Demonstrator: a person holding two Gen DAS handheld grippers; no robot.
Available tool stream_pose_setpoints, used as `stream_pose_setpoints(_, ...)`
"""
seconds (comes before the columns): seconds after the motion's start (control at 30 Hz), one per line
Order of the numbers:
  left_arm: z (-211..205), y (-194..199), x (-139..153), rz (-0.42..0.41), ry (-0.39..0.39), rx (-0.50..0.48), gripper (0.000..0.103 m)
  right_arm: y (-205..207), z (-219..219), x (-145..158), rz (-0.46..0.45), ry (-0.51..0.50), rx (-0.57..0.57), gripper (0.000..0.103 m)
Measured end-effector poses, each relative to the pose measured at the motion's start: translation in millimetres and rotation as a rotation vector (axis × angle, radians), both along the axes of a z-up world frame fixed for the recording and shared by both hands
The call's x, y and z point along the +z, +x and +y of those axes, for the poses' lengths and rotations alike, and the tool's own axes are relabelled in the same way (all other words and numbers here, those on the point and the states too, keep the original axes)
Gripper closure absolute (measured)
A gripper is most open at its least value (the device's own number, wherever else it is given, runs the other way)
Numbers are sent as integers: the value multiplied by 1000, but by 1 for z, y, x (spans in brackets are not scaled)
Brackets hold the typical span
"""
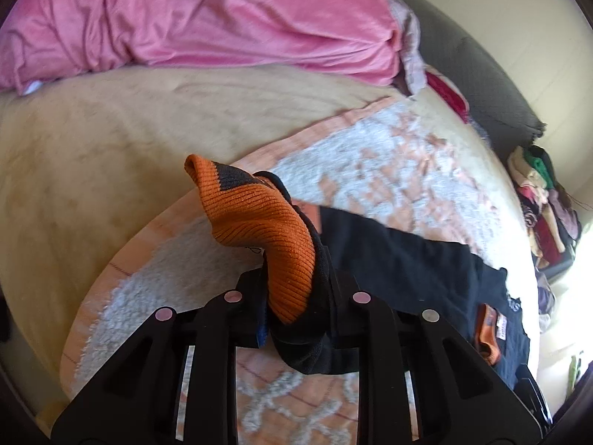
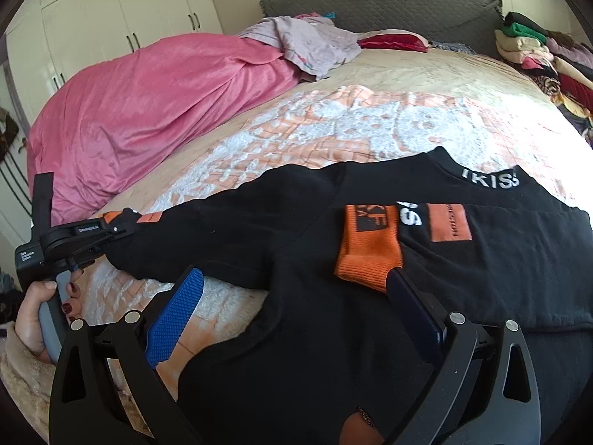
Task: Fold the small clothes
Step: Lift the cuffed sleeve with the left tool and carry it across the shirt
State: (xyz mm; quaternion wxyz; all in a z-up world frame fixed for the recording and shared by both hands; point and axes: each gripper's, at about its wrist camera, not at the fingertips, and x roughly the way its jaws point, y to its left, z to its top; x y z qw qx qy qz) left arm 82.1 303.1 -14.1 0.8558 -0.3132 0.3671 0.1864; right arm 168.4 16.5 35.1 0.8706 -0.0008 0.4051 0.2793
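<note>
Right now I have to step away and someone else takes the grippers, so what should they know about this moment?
Left gripper: shut on the orange cuff of one sleeve, which is stretched out to the side.
Right gripper: open, holding nothing, over the black sweater beside the other orange cuff.
The sweater lies front up on the patterned blanket on the bed; the far sleeve is already folded across the chest.
Left: fold the held sleeve in, then fold the body. A pile of clothes sits by the headboard.

The left hand-held gripper pinches the orange cuff of a black sweater. The sweater trails right over the patterned blanket. A pink duvet lies far behind.
</note>
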Motion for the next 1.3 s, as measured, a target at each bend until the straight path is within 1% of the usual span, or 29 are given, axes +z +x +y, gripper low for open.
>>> stream_pose_setpoints(0.13,-18,3,18,-63,36,-58,89,-1,-19,3,2,16,-42,5)
stream_pose_setpoints(0.27,-43,18,39,-89,104,-136,89,-4,-43,7,17,33,-102,5)
stream_pose_setpoints(0.4,-66,27,53,-128,105,-209,90,-7,-66,8,28,51,-155,5)
stream_pose_setpoints(0.67,-115,43,76,-170,147,-323,90,-8,-104,13,18,103,-240,5)
stream_pose_setpoints(0.77,-133,48,81,-182,145,-366,90,-9,-116,17,14,129,-270,5)
stream_pose_setpoints(1.03,-185,68,94,-189,170,-484,90,-12,-151,23,6,160,-349,5)
stream_pose_setpoints(1.3,-233,86,89,-166,182,-591,90,-15,-191,23,6,200,-451,5)
